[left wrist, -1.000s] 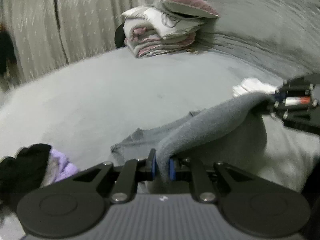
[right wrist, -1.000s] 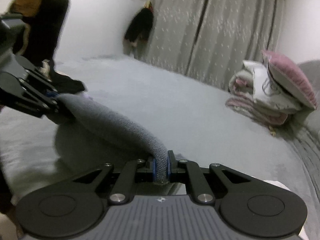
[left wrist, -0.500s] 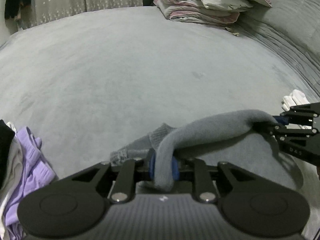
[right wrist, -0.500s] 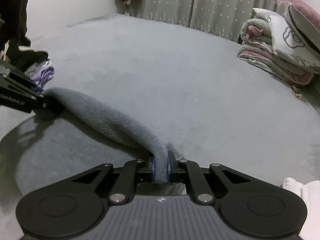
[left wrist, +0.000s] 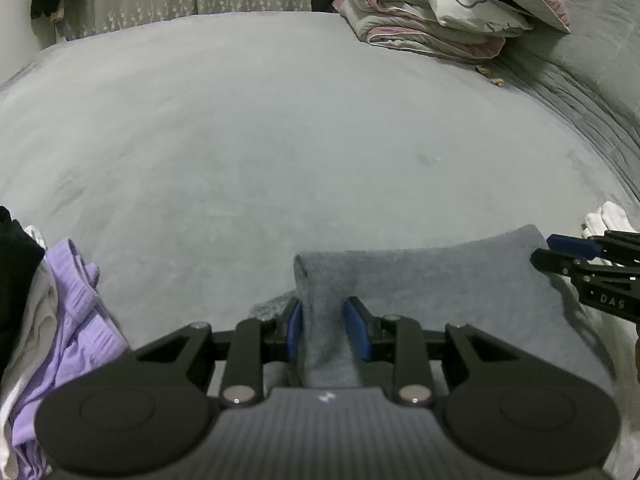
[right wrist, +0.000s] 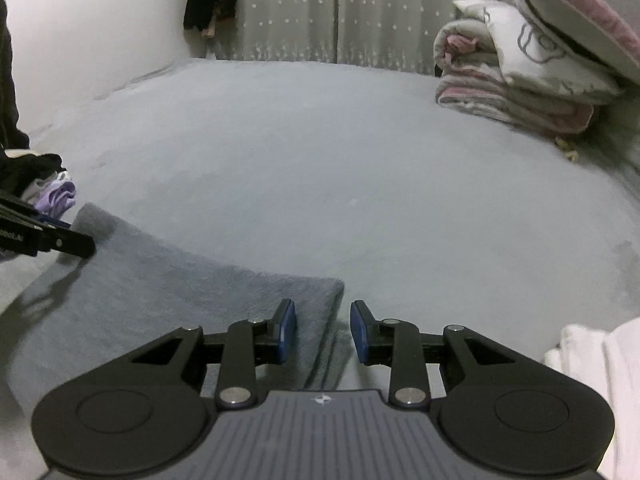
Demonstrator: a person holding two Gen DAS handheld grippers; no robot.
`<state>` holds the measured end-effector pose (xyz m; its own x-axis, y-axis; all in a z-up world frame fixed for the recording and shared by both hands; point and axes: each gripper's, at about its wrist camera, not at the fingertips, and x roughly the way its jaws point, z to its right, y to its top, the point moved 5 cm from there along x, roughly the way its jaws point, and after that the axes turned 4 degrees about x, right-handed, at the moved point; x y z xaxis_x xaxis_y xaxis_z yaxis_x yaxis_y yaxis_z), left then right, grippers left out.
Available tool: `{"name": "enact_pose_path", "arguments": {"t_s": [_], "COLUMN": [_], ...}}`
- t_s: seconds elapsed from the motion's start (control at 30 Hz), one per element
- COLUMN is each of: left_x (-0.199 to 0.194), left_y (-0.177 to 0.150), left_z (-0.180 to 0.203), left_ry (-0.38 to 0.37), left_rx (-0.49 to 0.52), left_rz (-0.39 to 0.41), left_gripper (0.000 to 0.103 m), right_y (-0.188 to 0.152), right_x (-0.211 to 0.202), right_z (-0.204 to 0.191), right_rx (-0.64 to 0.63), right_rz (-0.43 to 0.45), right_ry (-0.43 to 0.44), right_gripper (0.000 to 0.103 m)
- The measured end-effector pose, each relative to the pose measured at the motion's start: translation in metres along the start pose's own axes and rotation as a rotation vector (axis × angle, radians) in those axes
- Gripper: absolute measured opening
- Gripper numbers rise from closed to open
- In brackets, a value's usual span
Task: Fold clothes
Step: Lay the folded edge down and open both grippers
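Note:
A grey knit garment [left wrist: 440, 280] lies folded flat on the grey bed [left wrist: 280, 140]. My left gripper [left wrist: 326, 326] sits low over its left end. Its jaws are opening, and a strip of the fold runs loose between the blue pads [left wrist: 295, 330]. In the right wrist view the garment [right wrist: 160, 300] spreads to the left. My right gripper [right wrist: 324, 332] stands at its right corner. Those jaws are opening too, with only the cloth's edge between them, unpressed. Each gripper shows in the other's view: the right gripper [left wrist: 560, 254] and the left gripper [right wrist: 72, 242].
A heap of purple and black clothes [left wrist: 76, 320] lies at the left. White folded cloth [right wrist: 600, 380] sits at the right. Stacked bedding and a pillow [left wrist: 432, 12] stand at the far end near the curtains. A person's dark sleeve [right wrist: 8, 80] shows at the left edge.
Both grippers came down with the grey garment, which hung as a band between them and now lies flat. Both pairs of jaws, shut on the cloth before, have parted.

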<state>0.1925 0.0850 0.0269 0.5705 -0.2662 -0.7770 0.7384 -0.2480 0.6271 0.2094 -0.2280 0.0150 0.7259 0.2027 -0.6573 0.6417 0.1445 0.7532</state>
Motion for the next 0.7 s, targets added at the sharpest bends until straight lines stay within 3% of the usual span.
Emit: {"name": "enact_pose_path", "arguments": {"t_s": [0.23, 0.7], "left_x": [0.008, -0.014], "left_y": [-0.002, -0.011], "left_z": [0.011, 0.014], "left_ry": [0.056, 0.143], "left_rx": [0.05, 0.08], "left_rz": [-0.005, 0.03], "left_gripper": [0.026, 0.026], "right_y": [-0.007, -0.005], "right_x": [0.008, -0.012], "right_z": [-0.007, -0.023], "right_rx": [-0.015, 0.005], "right_rz": [-0.029, 0.014], "right_ry": [-0.036, -0.075], "right_gripper": [0.03, 0.032]}}
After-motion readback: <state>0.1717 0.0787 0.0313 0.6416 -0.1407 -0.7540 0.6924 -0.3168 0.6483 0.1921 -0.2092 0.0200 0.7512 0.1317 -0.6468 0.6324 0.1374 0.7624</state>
